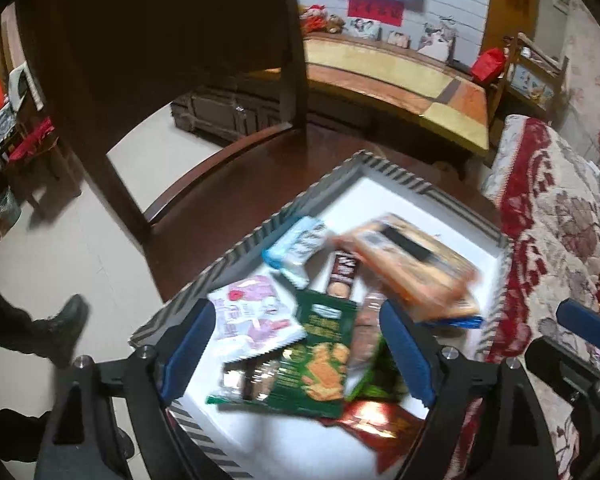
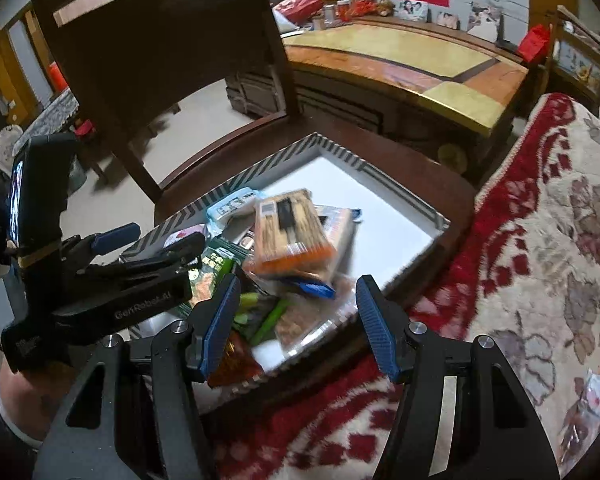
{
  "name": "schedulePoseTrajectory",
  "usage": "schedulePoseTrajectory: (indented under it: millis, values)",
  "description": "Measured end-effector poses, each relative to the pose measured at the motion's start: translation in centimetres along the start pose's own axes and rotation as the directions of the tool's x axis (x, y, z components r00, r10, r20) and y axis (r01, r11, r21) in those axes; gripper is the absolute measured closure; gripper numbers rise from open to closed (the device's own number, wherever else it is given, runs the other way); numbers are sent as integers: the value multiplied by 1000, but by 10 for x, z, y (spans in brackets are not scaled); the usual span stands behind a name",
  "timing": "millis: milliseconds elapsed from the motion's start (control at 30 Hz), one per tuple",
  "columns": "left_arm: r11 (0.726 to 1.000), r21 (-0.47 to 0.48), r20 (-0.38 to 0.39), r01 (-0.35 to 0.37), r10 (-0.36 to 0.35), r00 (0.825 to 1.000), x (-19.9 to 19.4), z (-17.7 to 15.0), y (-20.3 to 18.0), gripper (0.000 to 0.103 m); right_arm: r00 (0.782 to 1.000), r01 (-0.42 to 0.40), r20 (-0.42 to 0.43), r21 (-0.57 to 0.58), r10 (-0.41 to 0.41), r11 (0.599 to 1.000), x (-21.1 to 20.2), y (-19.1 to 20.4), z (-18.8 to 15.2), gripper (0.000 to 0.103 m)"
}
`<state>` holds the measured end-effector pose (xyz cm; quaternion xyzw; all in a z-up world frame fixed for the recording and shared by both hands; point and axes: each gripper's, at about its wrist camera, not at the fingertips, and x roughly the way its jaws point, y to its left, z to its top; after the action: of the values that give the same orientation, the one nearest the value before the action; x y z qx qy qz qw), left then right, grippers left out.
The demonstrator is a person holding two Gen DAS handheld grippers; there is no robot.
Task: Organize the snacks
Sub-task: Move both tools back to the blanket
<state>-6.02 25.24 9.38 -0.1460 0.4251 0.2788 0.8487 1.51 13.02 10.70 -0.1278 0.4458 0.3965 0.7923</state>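
Note:
A white box with a striped rim (image 1: 260,232) sits on a dark wooden chair seat and holds several snack packs. Among them are a pink-and-white packet (image 1: 252,320), a green packet (image 1: 320,364), a light blue packet (image 1: 296,248), a brown biscuit pack (image 1: 342,274) and a red packet (image 1: 380,428). A blurred orange pack (image 1: 412,268) lies tilted on top, seen also in the right wrist view as the orange pack (image 2: 292,236). My left gripper (image 1: 298,350) hangs open above the green packet, gripping nothing. My right gripper (image 2: 298,324) is open over the box's near corner, pads touching nothing.
The chair's backrest (image 1: 160,60) rises behind the box. A red floral blanket (image 2: 520,260) lies close on the right. A low wooden table (image 2: 400,60) stands beyond. A person's dark shoe (image 1: 66,328) is on the pale floor at left. The left gripper (image 2: 152,248) reaches in beside the right one.

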Motion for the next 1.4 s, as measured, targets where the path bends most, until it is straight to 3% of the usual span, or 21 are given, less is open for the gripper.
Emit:
schedulePoseTrajectory:
  millis: [367, 633, 800, 1033, 1133, 1267, 1400]
  values:
    - [988, 126, 4, 91, -92, 996, -21, -13, -69, 15, 999, 49, -6, 116, -49, 992, -37, -51, -52, 43]
    - [962, 210, -41, 174, -170, 985, -26, -29, -124, 15, 991, 128, -59, 220, -118, 967, -49, -103, -106, 43]
    - [937, 273, -77, 216, -202, 976, -27, -40, -159, 15, 980, 197, -97, 319, -175, 927, -61, -149, -147, 43]
    - [896, 326, -146, 301, -267, 952, -25, -47, -207, 15, 952, 303, -109, 459, -286, 835, -104, -229, -185, 43]
    - [872, 337, -196, 354, -303, 933, -22, -48, -232, 15, 943, 322, -94, 507, -320, 799, -125, -258, -188, 43]
    - [833, 340, -287, 437, -351, 891, -15, -46, -275, 15, 939, 325, -86, 534, -332, 780, -137, -280, -189, 39]
    - [771, 310, -392, 556, -429, 813, -11, -44, -328, 15, 946, 300, -72, 560, -316, 772, -137, -292, -191, 37]
